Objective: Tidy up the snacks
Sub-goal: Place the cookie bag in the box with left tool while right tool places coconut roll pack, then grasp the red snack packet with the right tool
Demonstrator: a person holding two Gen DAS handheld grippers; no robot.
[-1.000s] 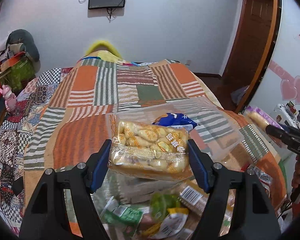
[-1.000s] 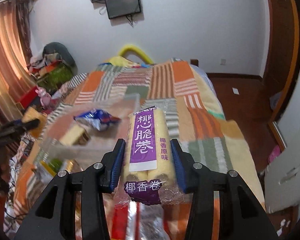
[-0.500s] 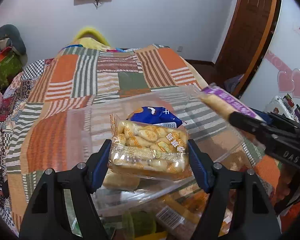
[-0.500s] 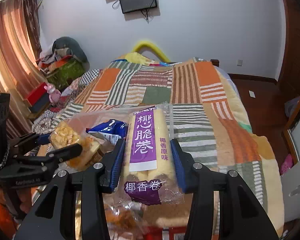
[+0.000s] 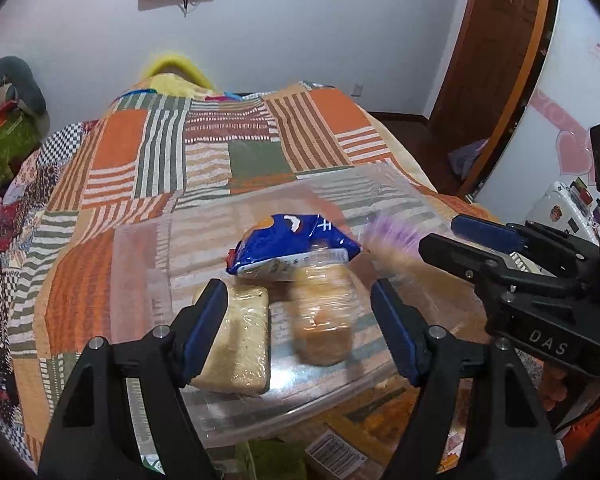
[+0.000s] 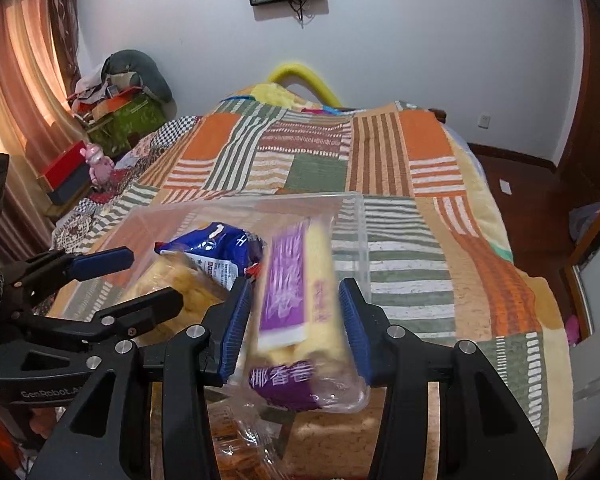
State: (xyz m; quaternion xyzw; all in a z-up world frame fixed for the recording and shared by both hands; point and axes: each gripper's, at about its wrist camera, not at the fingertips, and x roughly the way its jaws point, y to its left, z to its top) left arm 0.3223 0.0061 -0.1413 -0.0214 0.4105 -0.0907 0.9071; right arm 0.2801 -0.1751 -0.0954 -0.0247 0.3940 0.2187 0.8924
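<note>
A clear plastic box [image 5: 148, 248] lies on the patchwork bed. In it are a blue snack bag [image 5: 288, 246] and a beige wrapped block [image 5: 242, 340]. My left gripper [image 5: 300, 332] is open over the box; the yellow biscuit pack [image 5: 324, 320] is blurred between its spread fingers, dropping free. My right gripper [image 6: 296, 328] is open over the box's right end [image 6: 352, 216]; the purple-labelled coconut roll pack [image 6: 296, 300] is blurred and tilted between its fingers, apart from the pads. The right gripper shows in the left wrist view [image 5: 472, 240], the left gripper in the right wrist view [image 6: 140, 276].
More loose snack packets [image 5: 332, 452] lie on the bed in front of the box. The patchwork blanket [image 5: 228, 152] stretches beyond it. A wooden door [image 5: 496, 40] is at the right, clutter and curtains [image 6: 16, 80] at the left.
Both grippers have opened over the box. The biscuit pack has left the left gripper and the purple roll pack is slipping from the right one. Both moved forward over the box.
</note>
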